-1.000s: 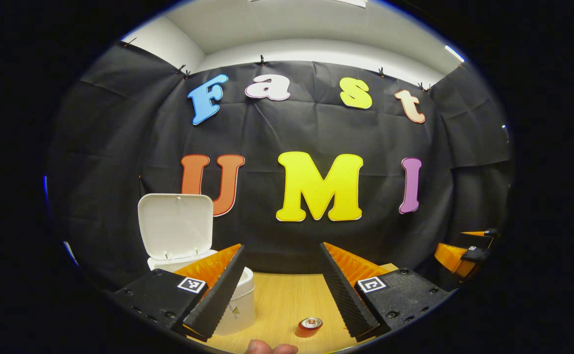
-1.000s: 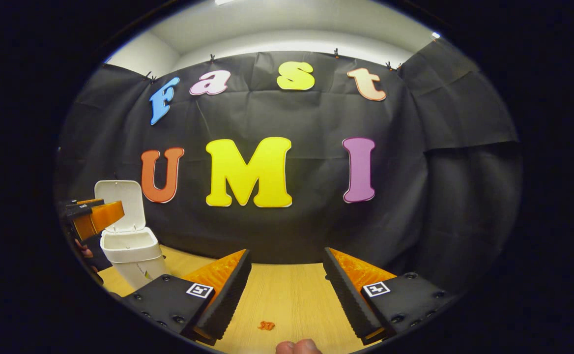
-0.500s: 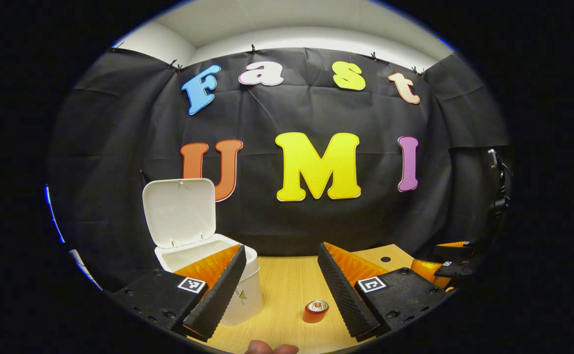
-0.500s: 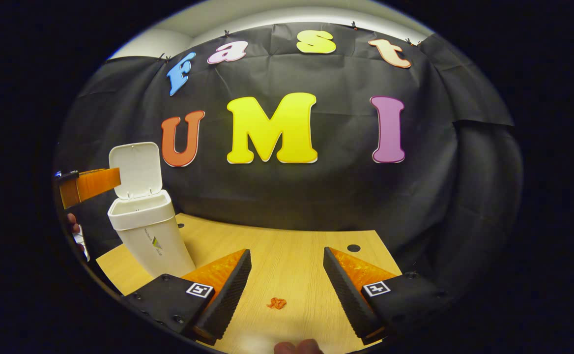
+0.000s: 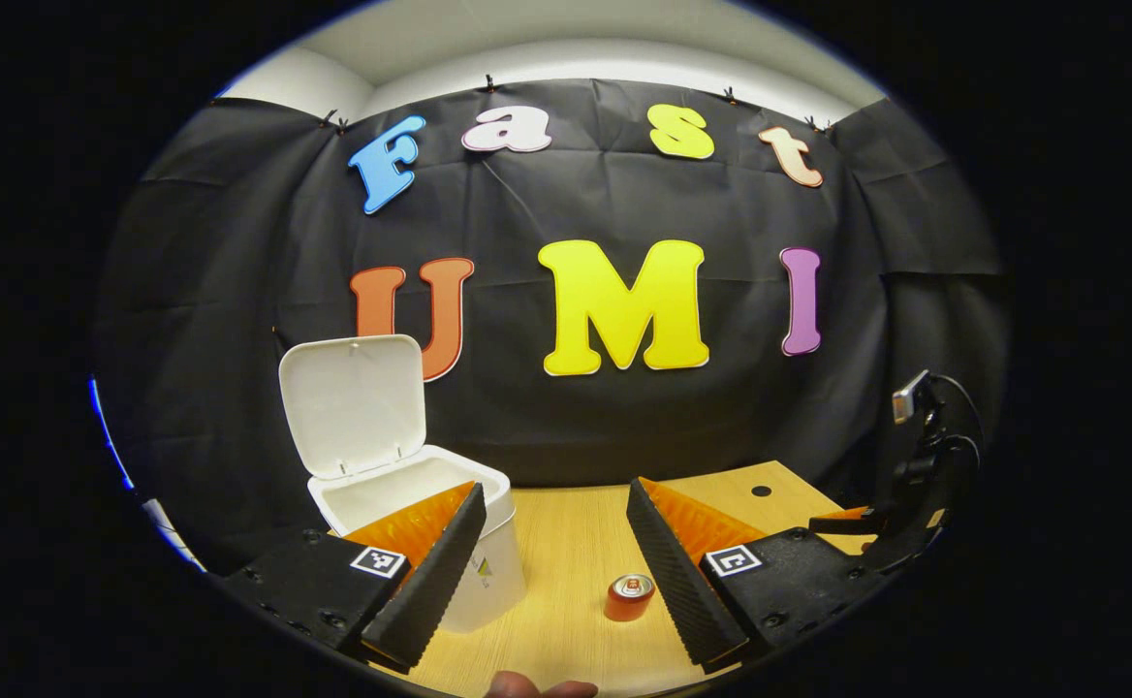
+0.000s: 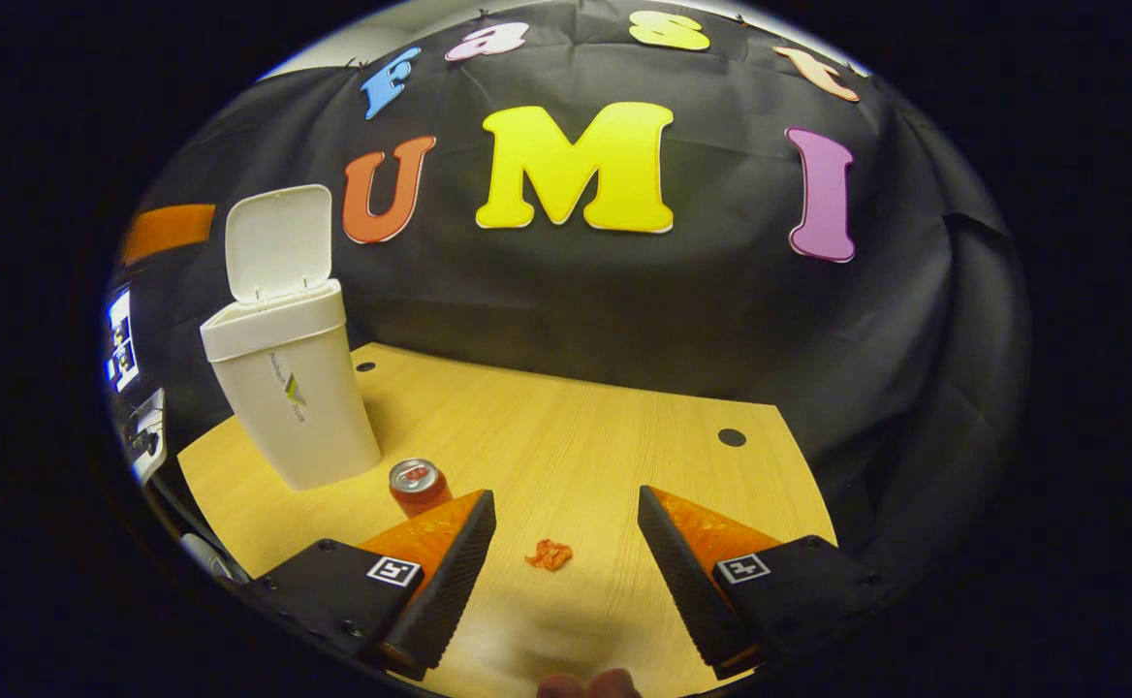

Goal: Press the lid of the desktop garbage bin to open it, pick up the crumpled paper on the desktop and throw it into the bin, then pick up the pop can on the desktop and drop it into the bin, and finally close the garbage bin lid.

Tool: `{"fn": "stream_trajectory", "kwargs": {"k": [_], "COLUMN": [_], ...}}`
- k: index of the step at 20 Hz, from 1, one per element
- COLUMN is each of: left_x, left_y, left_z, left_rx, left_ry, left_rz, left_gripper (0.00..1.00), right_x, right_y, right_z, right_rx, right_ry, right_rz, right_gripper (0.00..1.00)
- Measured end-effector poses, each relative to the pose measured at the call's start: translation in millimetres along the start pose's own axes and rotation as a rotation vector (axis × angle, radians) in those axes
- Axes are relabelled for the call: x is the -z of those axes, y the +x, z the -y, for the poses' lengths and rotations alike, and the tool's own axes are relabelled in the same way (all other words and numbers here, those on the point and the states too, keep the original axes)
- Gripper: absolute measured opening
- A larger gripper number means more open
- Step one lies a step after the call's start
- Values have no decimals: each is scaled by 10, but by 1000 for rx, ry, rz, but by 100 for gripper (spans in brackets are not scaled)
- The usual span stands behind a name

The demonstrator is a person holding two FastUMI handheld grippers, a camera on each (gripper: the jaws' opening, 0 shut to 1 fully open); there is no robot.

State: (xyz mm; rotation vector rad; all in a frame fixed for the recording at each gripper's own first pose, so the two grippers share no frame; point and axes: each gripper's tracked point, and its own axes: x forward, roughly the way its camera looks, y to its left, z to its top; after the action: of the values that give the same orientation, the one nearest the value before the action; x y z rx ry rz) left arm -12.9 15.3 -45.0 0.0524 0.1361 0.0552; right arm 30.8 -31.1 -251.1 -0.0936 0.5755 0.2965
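Crumpled paper (image 6: 549, 555) lies on the wooden desktop (image 6: 566, 436) as a small flat orange wad, too shapeless for me to give it a long axis or a heading. In the right gripper view it sits between the spread fingers of my right gripper (image 6: 566, 512), touching neither, and that gripper is wide open and holds nothing.

Relative to the paper, the pop can (image 6: 418, 485) stands upright to the left and a little farther back, its long axis vertical and its silver top facing up, just beside my right gripper's left finger. Farther left and back from the paper stands the white garbage bin (image 6: 290, 397), upright, with its lid (image 6: 278, 242) swung up and standing open above the rim, the mouth facing upward.

The left gripper view looks at the bin from nearer and higher, so I can see into the open mouth of the bin (image 5: 401, 485), which the right gripper view hides behind the rim. My left gripper (image 5: 556, 504) is open too, holding nothing; the bin sits behind its left finger and the can (image 5: 629, 596) stands between the fingers, close to the right one. At the right edge, part of my other gripper (image 5: 905, 485) shows dimly.
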Motion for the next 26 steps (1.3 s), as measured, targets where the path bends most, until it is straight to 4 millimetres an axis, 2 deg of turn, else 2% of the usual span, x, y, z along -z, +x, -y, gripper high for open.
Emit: {"fn": "stream_trajectory", "kwargs": {"k": [7,10,13,20,26], "left_x": [121,174,216,334,407], "left_y": [-46,-92,-138,-289,-394], "left_z": [-171,-272,-352,-552,-688], "left_rx": [-29,-60,-85,-154,-216], "left_ry": [-15,-6,-10,-14,-16], "left_rz": [-44,-61,-71,-109,-130], "left_gripper": [96,96,96,96,96], "right_x": [587,765,891,1114,1276], "right_y": [390,522,654,1022,1197], "right_z": [-107,-123,-146,-58,-48], "right_rx": [-44,-50,-60,-25,-23], "right_ry": [-39,-55,-21,31,47], "right_rz": [-140,-178,-213,-284,-337], "right_gripper": [95,95,95,95,95]}}
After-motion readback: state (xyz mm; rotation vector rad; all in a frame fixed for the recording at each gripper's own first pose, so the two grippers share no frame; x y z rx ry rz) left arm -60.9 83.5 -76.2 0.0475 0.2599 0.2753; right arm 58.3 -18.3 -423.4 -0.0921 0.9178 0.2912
